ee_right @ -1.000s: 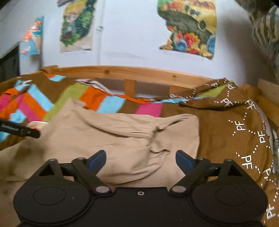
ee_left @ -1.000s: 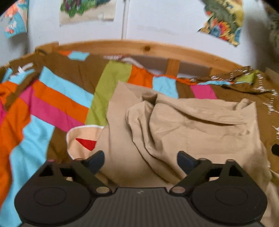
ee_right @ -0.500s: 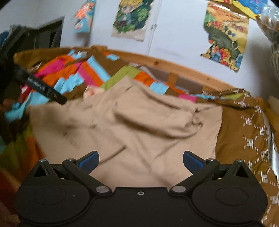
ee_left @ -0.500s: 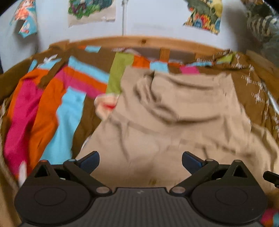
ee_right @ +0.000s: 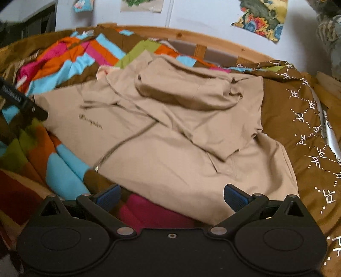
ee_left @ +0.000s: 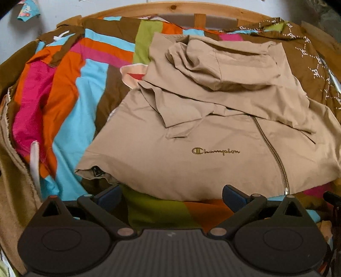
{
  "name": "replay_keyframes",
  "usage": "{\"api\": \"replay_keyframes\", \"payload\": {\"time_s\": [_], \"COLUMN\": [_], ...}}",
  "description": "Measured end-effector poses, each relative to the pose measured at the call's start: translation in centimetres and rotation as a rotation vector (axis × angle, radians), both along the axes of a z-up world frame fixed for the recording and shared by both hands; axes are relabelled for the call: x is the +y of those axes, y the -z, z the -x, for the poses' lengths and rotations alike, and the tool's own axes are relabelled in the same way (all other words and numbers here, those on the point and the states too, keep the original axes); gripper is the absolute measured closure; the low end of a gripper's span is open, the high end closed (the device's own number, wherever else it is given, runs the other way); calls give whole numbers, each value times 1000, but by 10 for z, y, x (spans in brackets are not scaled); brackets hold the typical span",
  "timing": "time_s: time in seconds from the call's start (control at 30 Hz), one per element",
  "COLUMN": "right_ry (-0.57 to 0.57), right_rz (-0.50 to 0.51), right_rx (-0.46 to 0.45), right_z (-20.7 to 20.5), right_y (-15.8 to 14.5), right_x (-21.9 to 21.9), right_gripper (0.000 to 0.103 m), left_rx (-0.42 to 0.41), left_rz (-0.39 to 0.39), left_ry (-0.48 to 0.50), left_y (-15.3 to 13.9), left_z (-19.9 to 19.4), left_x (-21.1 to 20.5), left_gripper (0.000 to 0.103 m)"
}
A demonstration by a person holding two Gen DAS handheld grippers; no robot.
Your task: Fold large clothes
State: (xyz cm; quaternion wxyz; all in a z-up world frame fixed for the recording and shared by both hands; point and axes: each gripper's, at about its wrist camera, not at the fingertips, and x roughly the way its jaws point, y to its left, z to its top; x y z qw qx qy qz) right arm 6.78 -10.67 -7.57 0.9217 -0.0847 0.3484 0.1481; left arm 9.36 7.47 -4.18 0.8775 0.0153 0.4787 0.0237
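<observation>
Beige zip hoodie [ee_left: 213,136] spread front-up across the bed, lying on the striped bedspread [ee_left: 70,102], hood end toward the wooden headboard [ee_left: 132,10], hem toward the near edge. Zipper [ee_left: 270,149] closed and running down the chest, embroidered logo [ee_left: 215,151] beside it. Hood and at least one sleeve bunched in a loose heap over the upper chest, probably tossed inward as a first rough fold; which part is sleeve and which is hood, hard to tell. Lower body fairly flat, hem corner on the left slightly curled with a dark label showing.

Left gripper [ee_left: 171,192] spread wide, holding nothing, hovering just short of the hem near the bed's near edge. Right gripper [ee_right: 171,195] likewise spread and empty, facing the hem's right portion, close to the brown patterned blanket [ee_right: 307,119] along the bed's right side. Both stationed at the hem, apparently to take its two corners and lift the bottom half up over the heap. Bunched top likely to make a lumpy fold unless flattened first.
</observation>
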Motion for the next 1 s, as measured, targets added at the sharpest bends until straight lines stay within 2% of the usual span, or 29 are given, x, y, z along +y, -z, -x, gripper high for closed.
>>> {"api": "replay_keyframes", "payload": {"time_s": [0.33,0.5,0.67,0.87,1.0], "right_ry": [-29,-52,-43,-40,-23], "right_rz": [56,108,113,186,117], "right_rx": [18,35,100,7,-68], "right_z": [-9,-19,-36,-41,-43], "right_y": [19,26,34,27,2], "right_x": [13,20,24,28,19], "right_gripper": [1,1,1,3,5], "left_rx": [52,32,-10,-57,-93], "left_rz": [1,-9,-6,7,29], "left_ry": [16,64,143,225,276], "left_y": [17,20,17,13,9], "left_z": [-7,-6,-4,3,9], "left_x": [1,-7,-17,-28,-33], "left_gripper": [1,1,1,1,1]}}
